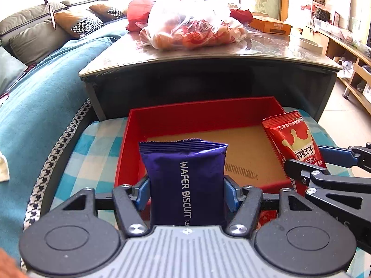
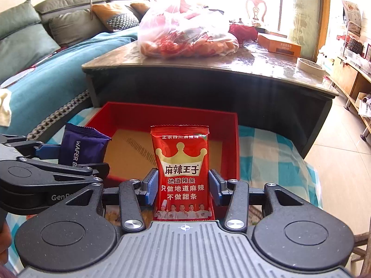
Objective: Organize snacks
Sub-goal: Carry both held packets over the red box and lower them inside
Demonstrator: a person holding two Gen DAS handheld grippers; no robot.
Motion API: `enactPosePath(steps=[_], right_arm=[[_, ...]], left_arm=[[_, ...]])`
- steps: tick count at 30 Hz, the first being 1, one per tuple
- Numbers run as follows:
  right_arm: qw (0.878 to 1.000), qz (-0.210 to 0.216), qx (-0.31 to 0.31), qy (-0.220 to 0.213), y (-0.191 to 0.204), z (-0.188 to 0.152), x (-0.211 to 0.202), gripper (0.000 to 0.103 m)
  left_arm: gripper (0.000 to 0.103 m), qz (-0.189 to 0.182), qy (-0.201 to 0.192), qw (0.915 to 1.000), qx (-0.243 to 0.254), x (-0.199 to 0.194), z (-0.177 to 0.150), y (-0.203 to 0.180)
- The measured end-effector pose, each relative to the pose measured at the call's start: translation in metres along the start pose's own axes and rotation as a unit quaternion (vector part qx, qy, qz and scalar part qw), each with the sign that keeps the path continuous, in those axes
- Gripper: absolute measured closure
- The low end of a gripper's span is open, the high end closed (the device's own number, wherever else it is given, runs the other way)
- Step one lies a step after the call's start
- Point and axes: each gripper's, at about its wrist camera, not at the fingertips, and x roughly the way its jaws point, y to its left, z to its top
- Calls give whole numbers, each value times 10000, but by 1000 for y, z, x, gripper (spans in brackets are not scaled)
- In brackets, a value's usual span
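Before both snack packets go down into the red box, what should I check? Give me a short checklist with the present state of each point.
1. Left gripper shut on the purple wafer packet: ok.
2. Right gripper shut on the red spicy packet: ok.
3. Red box open, tan floor bare: ok.
4. Both packets above the near edge of the box: ok.
5. The grippers apart from each other: ok, but close.
6. Grip firmness: cannot tell.
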Motion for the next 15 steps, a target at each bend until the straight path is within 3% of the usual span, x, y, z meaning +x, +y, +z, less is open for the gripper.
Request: enactPosePath(steps=[15], right_arm=[[9999, 35, 99, 74, -11, 30, 69, 50]], left_arm=[[11, 166, 104, 9998, -59, 69, 42, 2]])
